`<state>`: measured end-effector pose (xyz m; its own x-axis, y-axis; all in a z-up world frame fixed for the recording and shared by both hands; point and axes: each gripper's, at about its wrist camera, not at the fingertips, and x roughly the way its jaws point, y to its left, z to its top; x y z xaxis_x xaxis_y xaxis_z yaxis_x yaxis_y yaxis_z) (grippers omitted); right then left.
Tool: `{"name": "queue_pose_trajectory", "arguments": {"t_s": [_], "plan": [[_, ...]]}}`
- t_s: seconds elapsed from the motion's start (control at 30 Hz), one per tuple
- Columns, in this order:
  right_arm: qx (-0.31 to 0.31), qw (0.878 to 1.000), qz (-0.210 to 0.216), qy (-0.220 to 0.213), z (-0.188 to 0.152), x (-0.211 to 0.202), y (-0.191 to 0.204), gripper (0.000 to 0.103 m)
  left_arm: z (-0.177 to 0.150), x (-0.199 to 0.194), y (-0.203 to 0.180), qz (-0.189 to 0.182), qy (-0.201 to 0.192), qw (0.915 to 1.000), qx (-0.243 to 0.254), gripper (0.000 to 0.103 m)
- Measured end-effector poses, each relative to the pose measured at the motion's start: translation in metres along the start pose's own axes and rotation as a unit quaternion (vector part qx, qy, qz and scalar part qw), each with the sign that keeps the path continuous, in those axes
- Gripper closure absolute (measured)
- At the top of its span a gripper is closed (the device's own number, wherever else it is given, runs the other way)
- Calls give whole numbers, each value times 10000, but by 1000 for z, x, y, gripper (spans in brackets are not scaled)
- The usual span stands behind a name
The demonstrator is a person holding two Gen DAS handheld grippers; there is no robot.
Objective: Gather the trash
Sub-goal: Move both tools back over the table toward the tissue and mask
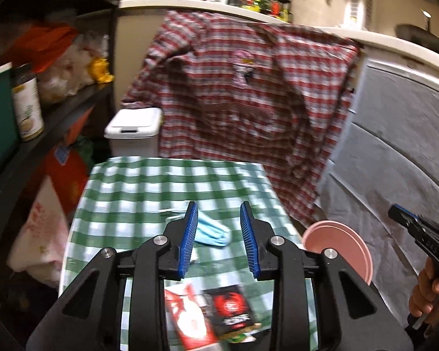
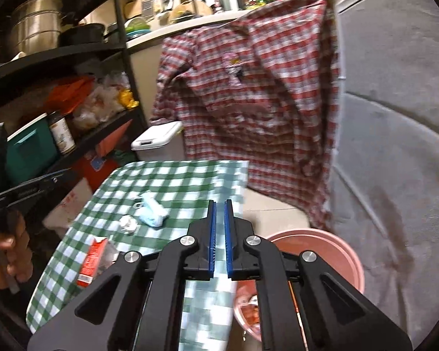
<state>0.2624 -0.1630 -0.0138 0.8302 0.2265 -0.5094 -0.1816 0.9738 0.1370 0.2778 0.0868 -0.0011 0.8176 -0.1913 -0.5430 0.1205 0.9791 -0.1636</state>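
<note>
A blue face mask (image 2: 152, 213) lies mid-table on the green-checked table (image 2: 172, 175), a crumpled paper ball (image 2: 128, 223) just beside it and a red wrapper (image 2: 95, 257) nearer the left edge. A black packet (image 1: 231, 311) lies close under the left claw (image 1: 219, 239), whose fingers are apart and empty above the mask. The right claw (image 2: 220, 239) hangs over the table's right edge, fingers nearly together on nothing. A pink bucket (image 2: 348, 251) stands just off that edge, with trash inside.

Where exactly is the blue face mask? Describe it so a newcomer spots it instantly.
Find the table with the green checked tablecloth. Near its middle lies the face mask, folded and pale blue. Beside it sits a crumpled white paper ball; the mask alone is blue, with white ear loops.
</note>
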Motion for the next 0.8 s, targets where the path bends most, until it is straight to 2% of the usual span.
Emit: {"name": "queue_pose_trajectory", "arguments": {"t_s": [0.27,0.43,0.8], "plan": [[-168,9991,362,151,-3,29,32,97,-9,30,54,181,376,9990,-186,81],[-325,9977,533,264,-6,53,49,97,-21,51,66,149,579,9980,-189,82],[-554,9927,895,591,-14,110,76,97,-49,107,68,-420,1240,9914,-70,82]]}}
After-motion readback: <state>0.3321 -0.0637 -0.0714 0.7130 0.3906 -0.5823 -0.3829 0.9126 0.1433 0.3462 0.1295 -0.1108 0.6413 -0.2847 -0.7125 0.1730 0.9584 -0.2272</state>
